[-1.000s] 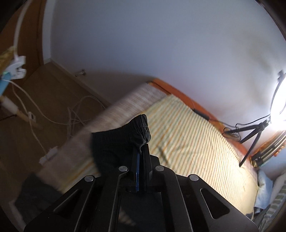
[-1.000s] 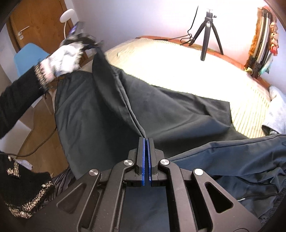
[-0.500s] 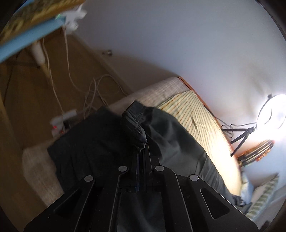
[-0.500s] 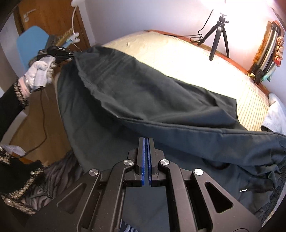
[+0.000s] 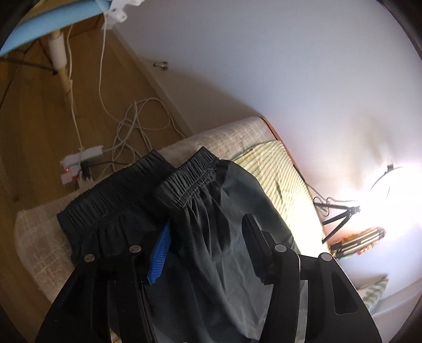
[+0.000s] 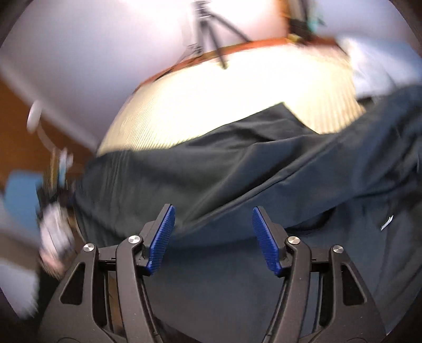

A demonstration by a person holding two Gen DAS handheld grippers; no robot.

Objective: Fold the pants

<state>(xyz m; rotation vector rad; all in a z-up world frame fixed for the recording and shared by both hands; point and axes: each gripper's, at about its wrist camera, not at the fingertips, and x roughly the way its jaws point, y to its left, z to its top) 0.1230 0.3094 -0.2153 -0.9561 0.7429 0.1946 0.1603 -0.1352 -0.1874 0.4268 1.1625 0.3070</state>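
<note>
Both tools' jaws just opened, nothing pinched: left tool (image 5: 208,245) spread over the pants (image 5: 211,224), waistband (image 5: 184,179) just ahead on the bed (image 5: 277,168); right tool (image 6: 213,237) spread above same fabric, small white mark (image 6: 387,222) to its right, unreadable.

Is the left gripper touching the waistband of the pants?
Cannot tell. In the left wrist view, the open left gripper straddles the pants below the waistband; contact unclear.

bed (image 6: 211,110) bare past the pants (image 6: 237,179); tripod (image 6: 208,23) blocks far edge; cables (image 5: 137,124), chair (image 5: 52,23) crowd the floor.
</note>
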